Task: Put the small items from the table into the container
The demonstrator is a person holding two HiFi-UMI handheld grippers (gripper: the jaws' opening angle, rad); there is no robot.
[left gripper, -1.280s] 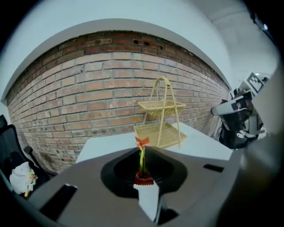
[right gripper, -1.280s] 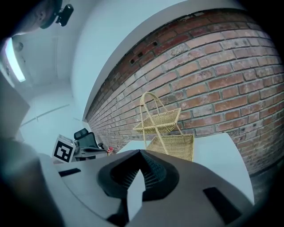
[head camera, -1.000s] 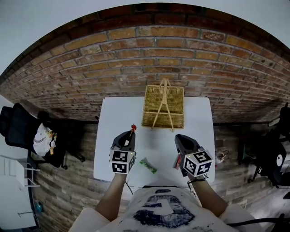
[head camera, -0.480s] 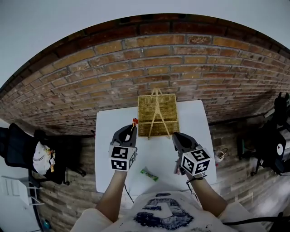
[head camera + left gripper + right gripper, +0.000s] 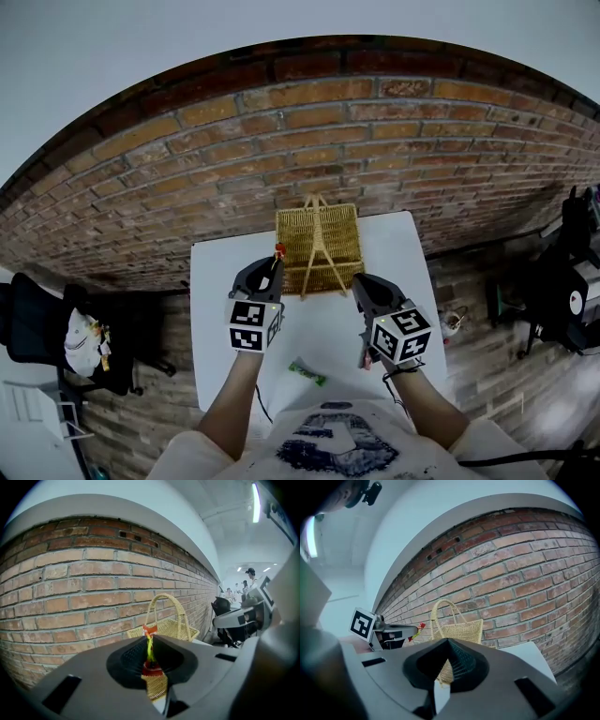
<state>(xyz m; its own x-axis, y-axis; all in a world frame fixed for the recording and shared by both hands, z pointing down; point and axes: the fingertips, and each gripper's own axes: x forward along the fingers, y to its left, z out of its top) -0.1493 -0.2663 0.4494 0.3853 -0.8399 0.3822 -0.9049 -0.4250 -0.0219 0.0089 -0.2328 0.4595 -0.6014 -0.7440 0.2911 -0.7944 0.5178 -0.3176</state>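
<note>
Seen from above your head, your left claw (image 5: 274, 270) is clenched on a small red and yellow packet (image 5: 150, 631), which stands up thin between the jaws with only its lower part pinched. A wicker basket (image 5: 286, 244) with a tall looped handle sits on the white tabletop (image 5: 216, 309), just ahead of that claw and slightly to its right. The packet's tip looks level with the basket's near left corner rather than over the opening. Your right claw (image 5: 359, 286) is clenched with nothing between its jaws, and its tip is near the basket's near right corner. A green packet (image 5: 307, 373) lies on the tabletop behind both claws, close to your body. The main risk is letting go too soon, which would likely drop the packet on the rim or on the tabletop outside. The pinch looks narrow, so a quick swing could shake the packet loose. Either claw could catch the handle or push the light basket away.
</note>
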